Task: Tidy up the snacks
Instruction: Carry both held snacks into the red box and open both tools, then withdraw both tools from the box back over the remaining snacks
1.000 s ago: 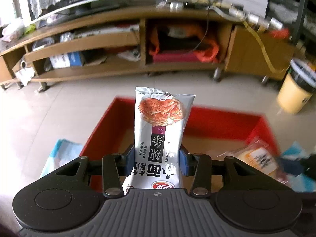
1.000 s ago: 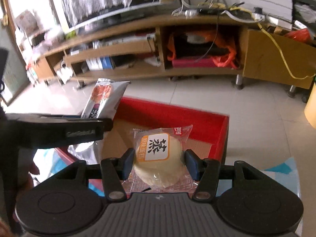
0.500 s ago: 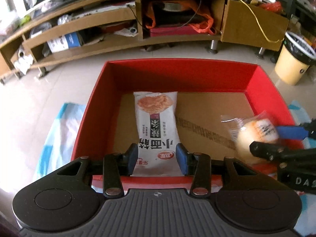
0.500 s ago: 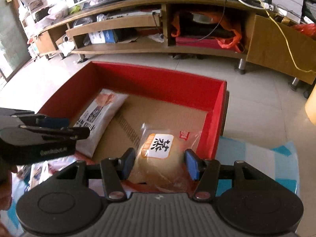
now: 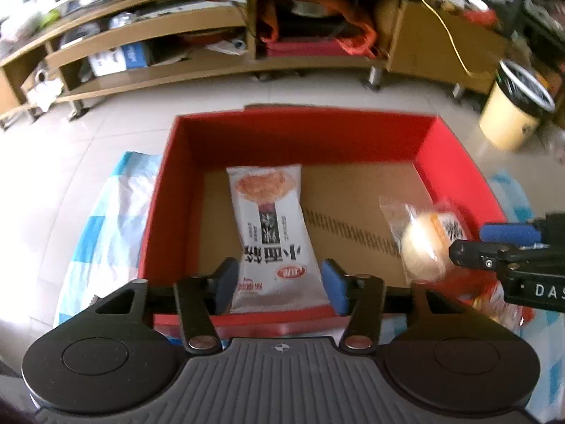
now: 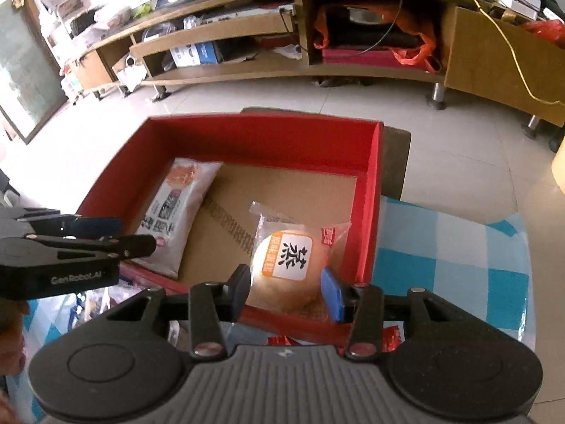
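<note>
I am setting two snacks down in the red box (image 5: 183,190). My left gripper (image 5: 276,284) has just been opening: its jaws stand a little apart from the white packet (image 5: 273,233), which lies flat on the cardboard floor at about 9 o'clock in the box, its near end between the pads but free. My right gripper (image 6: 287,291) has just been closing, yet the wrapped bun (image 6: 287,270) sits between its pads with the blue one seeming just clear; I judge it resting at 4 o'clock, near the right wall. To finish well, I should open both fully, then lift straight back so neither wrapper drags.
</note>
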